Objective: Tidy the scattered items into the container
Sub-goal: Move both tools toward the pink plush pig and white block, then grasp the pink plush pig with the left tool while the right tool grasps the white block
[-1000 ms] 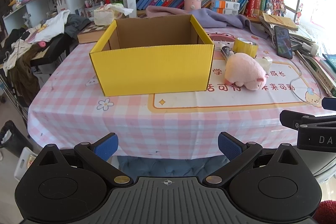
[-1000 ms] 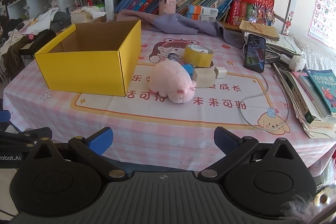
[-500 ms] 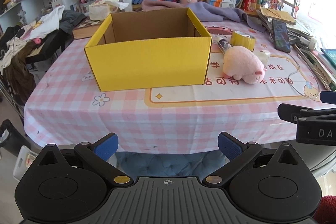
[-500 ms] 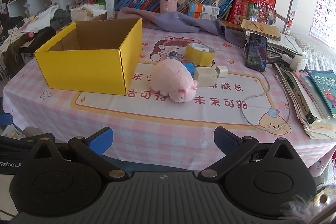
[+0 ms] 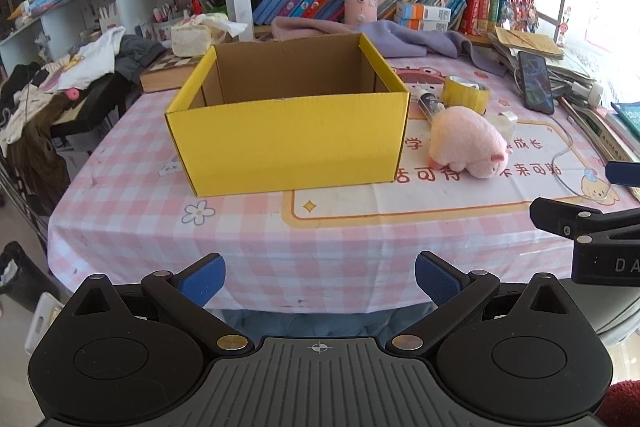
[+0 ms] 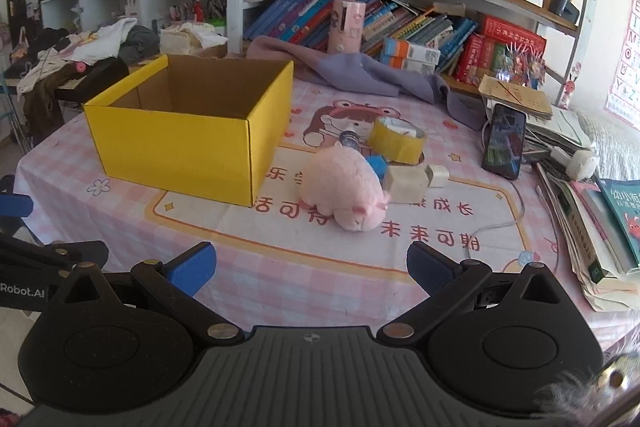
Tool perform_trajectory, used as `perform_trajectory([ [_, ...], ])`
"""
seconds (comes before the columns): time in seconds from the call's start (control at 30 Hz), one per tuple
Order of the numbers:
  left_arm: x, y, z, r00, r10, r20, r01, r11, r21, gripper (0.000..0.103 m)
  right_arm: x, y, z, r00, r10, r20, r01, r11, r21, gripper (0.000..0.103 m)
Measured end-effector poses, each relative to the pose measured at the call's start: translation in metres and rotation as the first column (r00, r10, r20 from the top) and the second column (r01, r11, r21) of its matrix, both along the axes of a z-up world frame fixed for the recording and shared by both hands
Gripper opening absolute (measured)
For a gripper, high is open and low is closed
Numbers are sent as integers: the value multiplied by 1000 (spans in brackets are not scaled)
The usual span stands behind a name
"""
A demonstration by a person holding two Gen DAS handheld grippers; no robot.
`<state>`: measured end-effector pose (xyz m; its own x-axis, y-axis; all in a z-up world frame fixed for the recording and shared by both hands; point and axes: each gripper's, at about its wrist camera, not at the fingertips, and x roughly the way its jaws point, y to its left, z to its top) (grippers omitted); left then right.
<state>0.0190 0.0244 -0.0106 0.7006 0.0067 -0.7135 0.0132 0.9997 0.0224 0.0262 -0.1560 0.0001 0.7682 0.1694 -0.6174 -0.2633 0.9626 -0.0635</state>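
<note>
An open yellow cardboard box [image 5: 288, 139] stands on the pink checked table; it also shows in the right wrist view [image 6: 188, 143], and what I see of its inside is bare. Right of it lie a pink plush pig [image 5: 468, 143] [image 6: 344, 187], a yellow tape roll [image 5: 466, 93] [image 6: 398, 141], a small bottle [image 5: 430, 105], a blue item [image 6: 376, 165] and two white blocks [image 6: 406, 183]. My left gripper [image 5: 320, 279] is open and empty, before the table's front edge. My right gripper [image 6: 312, 269] is open and empty, over the front edge, short of the pig.
A phone [image 6: 504, 143] leans by a book stack [image 6: 592, 227] at the right. A white cable [image 6: 516, 219] lies on the cloth. A purple cloth [image 6: 352, 75] and bookshelves are behind. Clothes hang on a chair [image 5: 60, 95] at the left.
Both grippers have drawn back and risen a little; the box and items look smaller and further away. Nothing on the table has moved. Both grippers stay open.
</note>
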Motion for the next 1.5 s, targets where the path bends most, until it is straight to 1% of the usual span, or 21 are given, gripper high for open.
perform_trajectory([
  [0.13,-3,-2,-1,1000,-15,3,15,1000,2,102,-3,-1,0,1000,2,-9,-2,1000,31,103],
  [0.23,-3,-2,-1,999,-27,30,26,999,22,102,-4,-3,1,1000,10,24,-10,999,36,103],
  [0.33,-4,-3,0,997,-36,61,32,998,59,102,-5,-6,0,998,10,63,-10,1000,7,102],
  [0.4,-6,-5,0,996,-54,65,51,998,42,102,-7,-9,-1,998,7,61,-8,1000,6,102],
  [0.47,-10,-11,-1,995,-76,62,75,997,23,102,-10,-13,-3,999,11,48,-12,1000,29,101],
  [0.6,-15,-21,0,988,-131,78,129,991,21,101,-18,-14,-5,999,17,44,-18,999,30,101],
  [0.73,-16,-25,3,986,-143,92,144,990,-4,102,-20,-20,-5,999,-2,46,0,999,36,101],
  [0.83,-21,-30,11,979,-150,140,147,989,34,103,-20,-26,-4,999,-23,47,21,999,37,103],
  [0.9,-22,-33,14,973,-166,162,161,986,42,103,-20,-29,-4,998,-30,53,28,999,36,103],
  [1.03,-13,-40,11,974,-184,130,185,983,6,103,-18,-36,-4,998,-33,49,30,998,48,103],
  [1.13,-9,-44,14,969,-203,140,208,978,-27,103,-17,-42,-4,998,-44,50,41,998,52,103],
  [1.23,-7,-54,14,964,-220,147,222,975,0,103,-15,-49,-5,997,-55,53,52,997,50,103],
  [1.3,-3,-60,11,964,-232,129,232,973,15,103,-13,-53,-5,996,-64,56,61,997,48,101],
  [1.37,2,-64,8,965,-236,111,237,972,9,103,-11,-58,-6,996,-71,48,69,996,47,100],
  [1.47,10,-69,4,966,-241,96,243,970,-9,103,-5,-63,-10,997,-74,27,73,996,42,89],
  [1.5,12,-71,3,965,-246,91,248,969,-10,103,-4,-65,-11,997,-73,19,73,997,39,88],
])
